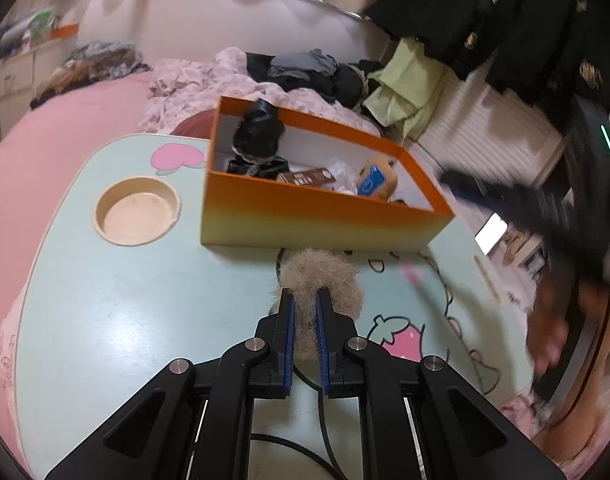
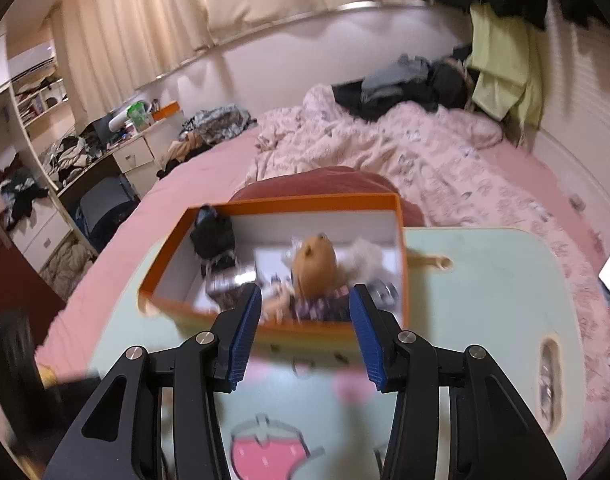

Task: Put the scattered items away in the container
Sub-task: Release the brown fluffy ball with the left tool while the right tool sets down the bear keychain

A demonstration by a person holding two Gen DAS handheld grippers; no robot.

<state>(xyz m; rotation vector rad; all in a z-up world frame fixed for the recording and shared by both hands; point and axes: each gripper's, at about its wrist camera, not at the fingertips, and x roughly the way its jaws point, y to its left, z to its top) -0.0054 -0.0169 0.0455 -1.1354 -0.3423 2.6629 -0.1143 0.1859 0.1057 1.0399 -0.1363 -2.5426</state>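
An orange box (image 1: 325, 216) stands on the pale green lap table (image 1: 125, 320) and holds a black bundle (image 1: 259, 132), a brown packet and a tan plush toy (image 1: 379, 178). Just in front of the box's near wall, my left gripper (image 1: 305, 294) is shut on a fluffy beige hair tie (image 1: 321, 276). In the right wrist view the orange box (image 2: 305, 200) lies straight ahead with the tan plush toy (image 2: 315, 264) inside. My right gripper (image 2: 307, 296) hovers open at its near wall, with nothing between the pads. This view is motion-blurred.
The table has a round cup recess (image 1: 137, 210) at the left and sits on a pink bed (image 2: 425, 168) with a crumpled blanket and piled clothes. A small blurred pink thing (image 1: 411, 274) lies right of the hair tie. A lit phone (image 1: 491, 234) lies off the table's right edge.
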